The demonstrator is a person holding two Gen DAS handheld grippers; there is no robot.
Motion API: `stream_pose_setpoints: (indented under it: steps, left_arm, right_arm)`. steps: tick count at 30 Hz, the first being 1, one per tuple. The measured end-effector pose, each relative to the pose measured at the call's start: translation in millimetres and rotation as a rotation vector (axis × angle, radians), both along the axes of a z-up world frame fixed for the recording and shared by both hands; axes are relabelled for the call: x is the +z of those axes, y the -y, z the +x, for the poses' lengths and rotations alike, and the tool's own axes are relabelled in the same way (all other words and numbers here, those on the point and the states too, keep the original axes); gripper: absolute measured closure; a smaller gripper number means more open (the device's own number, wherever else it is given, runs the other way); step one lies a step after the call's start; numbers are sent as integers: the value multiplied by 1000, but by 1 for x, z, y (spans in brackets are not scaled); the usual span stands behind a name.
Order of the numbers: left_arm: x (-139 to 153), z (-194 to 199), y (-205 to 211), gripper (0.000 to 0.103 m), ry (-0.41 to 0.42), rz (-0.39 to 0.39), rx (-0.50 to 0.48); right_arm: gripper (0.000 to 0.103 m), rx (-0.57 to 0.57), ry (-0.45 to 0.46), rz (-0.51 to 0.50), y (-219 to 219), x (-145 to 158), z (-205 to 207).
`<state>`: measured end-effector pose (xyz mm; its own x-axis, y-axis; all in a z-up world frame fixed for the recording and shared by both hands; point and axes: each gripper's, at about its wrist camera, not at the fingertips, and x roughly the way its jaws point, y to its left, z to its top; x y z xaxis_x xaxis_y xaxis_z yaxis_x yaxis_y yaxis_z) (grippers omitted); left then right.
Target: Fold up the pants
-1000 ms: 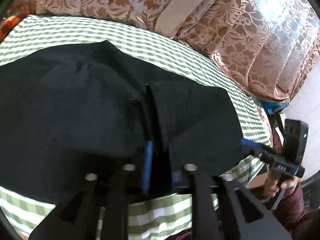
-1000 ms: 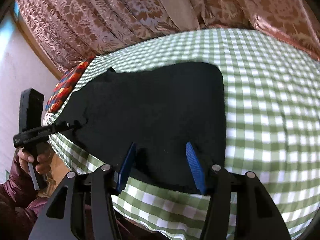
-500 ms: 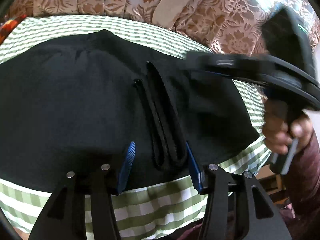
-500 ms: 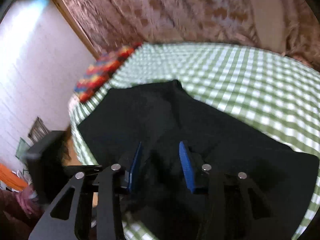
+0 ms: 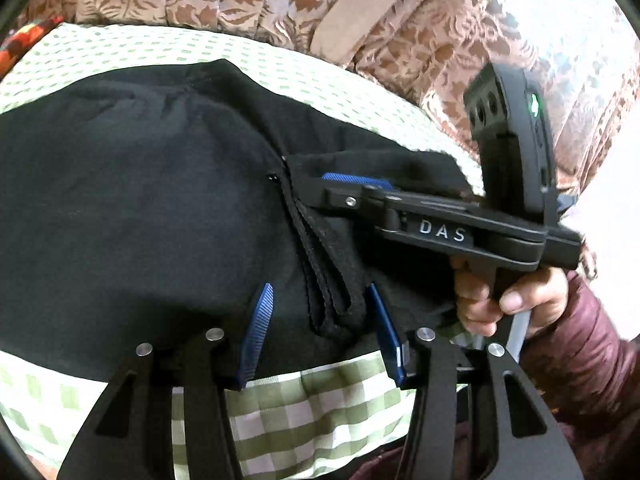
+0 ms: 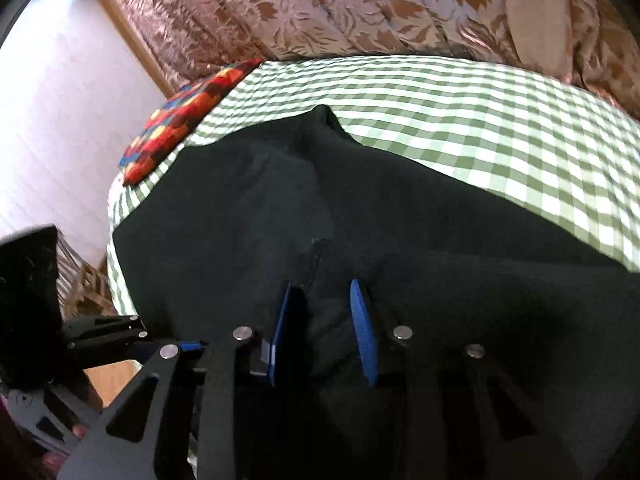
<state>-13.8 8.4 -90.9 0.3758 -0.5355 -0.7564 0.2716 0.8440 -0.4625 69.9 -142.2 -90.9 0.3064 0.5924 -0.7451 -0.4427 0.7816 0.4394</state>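
Black pants (image 5: 140,200) lie spread on a green checked tablecloth (image 5: 300,408). My left gripper (image 5: 322,328) is open, and its blue pads stand either side of a narrow doubled hem fold (image 5: 324,280) at the near edge without pressing it. My right gripper (image 5: 340,184) reaches in from the right, low over the same fold, held by a hand (image 5: 500,300). In the right wrist view the right gripper (image 6: 320,320) has its jaws closing, with black cloth (image 6: 280,200) bunched between the pads, which still stand apart.
Patterned brown curtains (image 5: 240,0) hang behind the table. A colourful patchwork cushion (image 6: 180,120) lies at the far left corner beside a pale wall (image 6: 60,100). A maroon sleeve (image 5: 580,360) fills the lower right. The cloth's near edge drops off just below the grippers.
My left gripper opened and let go of the pants' edge. My right gripper swung in from the table's right edge to the fold beside the left one, and its jaws narrowed.
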Motion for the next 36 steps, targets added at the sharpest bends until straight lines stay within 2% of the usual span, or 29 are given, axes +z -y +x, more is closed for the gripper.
stream_pose_setpoints:
  steps: [1,3,4,5,9,11,12,18,25,32,33,36]
  left_arm:
    - [2,-1,-4,54,0,-13,14]
    - [7,-4,-11,53,3,-19,38]
    - [11,-7,-19,52,11,-29,64]
    - [14,-9,-29,52,17,-37,95]
    - [25,-14,-94,51,15,-105,302]
    - [24,-21,-138,51,-9,-147,449]
    - [21,-27,-164,51,-25,-165,541]
    - [8,-56,-256,51,-90,-238,872]
    - [-9,-51,-288,51,-133,-299,1021]
    - [-14,-40,-294,58,-122,-269,1049]
    - [-15,-39,-294,62,-121,-264,1051]
    - [-13,-35,-291,85,-106,-221,1049]
  right_arm:
    - [73,-11,-9,12,1,3,1]
    - [63,-31,-12,28,5,11,-1]
    - [53,-47,4,41,7,19,-6]
    - [49,-61,23,52,10,25,-9]
    - [49,-100,75,123,24,52,-26]
    - [49,-97,86,150,29,62,-36]
    - [49,-89,92,150,30,64,-41]
    - [49,-55,77,127,28,59,-65]
    - [49,-73,26,100,25,40,-65]
    - [48,-94,-12,87,23,25,-65]
    - [48,-96,-15,90,24,24,-64]
    - [48,-100,-20,92,24,22,-64]
